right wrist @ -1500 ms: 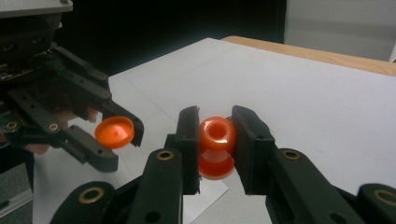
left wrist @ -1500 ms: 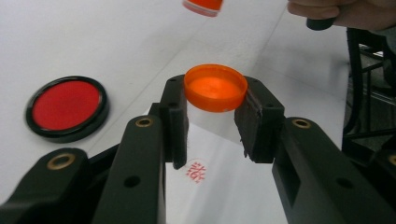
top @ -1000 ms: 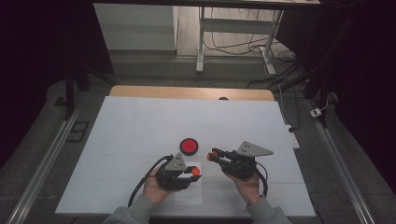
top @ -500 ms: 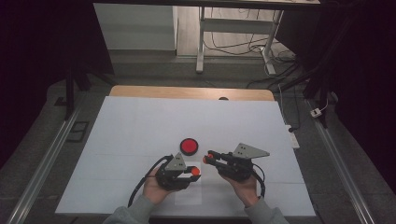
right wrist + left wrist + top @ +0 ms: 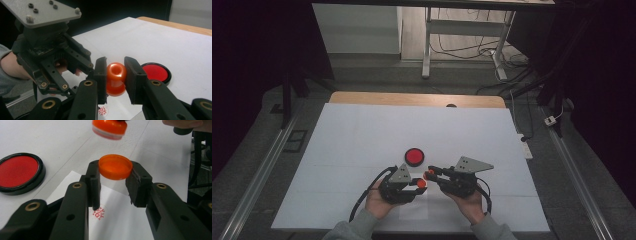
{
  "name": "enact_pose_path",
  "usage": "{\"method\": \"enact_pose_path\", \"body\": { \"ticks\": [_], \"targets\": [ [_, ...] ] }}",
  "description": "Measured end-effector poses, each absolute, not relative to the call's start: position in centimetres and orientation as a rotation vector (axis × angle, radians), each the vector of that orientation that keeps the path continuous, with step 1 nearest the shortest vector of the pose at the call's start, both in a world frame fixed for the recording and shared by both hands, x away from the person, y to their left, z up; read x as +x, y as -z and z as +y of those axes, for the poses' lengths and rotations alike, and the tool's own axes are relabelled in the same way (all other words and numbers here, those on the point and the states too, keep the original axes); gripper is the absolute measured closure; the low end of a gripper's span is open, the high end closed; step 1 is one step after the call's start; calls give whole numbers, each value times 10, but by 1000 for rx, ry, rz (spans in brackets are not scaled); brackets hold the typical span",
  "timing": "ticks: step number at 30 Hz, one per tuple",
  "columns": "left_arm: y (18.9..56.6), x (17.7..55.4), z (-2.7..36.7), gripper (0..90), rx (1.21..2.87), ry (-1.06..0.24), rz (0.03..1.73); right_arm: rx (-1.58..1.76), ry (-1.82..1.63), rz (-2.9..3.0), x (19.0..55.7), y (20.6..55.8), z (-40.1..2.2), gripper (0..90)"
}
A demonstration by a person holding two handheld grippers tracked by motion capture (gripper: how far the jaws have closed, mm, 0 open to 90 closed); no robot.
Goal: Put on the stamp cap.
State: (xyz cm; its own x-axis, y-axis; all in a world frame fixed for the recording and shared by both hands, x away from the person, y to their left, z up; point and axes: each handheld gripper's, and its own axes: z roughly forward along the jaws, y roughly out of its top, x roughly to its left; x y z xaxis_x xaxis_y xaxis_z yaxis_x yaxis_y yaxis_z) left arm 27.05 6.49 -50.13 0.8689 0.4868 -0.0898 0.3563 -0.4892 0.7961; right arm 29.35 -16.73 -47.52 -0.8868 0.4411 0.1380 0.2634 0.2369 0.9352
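Note:
My left gripper (image 5: 419,184) is shut on a shallow orange cap (image 5: 115,167), held with its hollow side up between the pads. My right gripper (image 5: 429,174) is shut on an orange stamp (image 5: 115,78), clamped at its narrow waist. In the left gripper view the stamp (image 5: 109,128) hangs just above and beyond the cap, apart from it. Below both lies a white slip of paper (image 5: 117,220) bearing a red stamp mark (image 5: 99,213). A round red ink pad (image 5: 414,156) in a black rim sits open on the table just beyond the grippers.
A large white sheet (image 5: 362,140) covers the table, with a wooden edge (image 5: 412,98) showing at the far side. Table legs and cables stand on the floor beyond. A metal rail (image 5: 257,175) runs along the left side.
My right gripper with the stamp has shifted slightly left, closer to the left gripper and the cap. The left gripper has stayed where it was.

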Motion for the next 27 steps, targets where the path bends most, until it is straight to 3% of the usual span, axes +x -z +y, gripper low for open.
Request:
{"method": "enact_pose_path", "body": {
  "ticks": [27],
  "targets": [
    [502, 271, 65, 649, 2133, -185, 612, 642, -1722, 2403, 288, 479, -156, 717]
  ]
}}
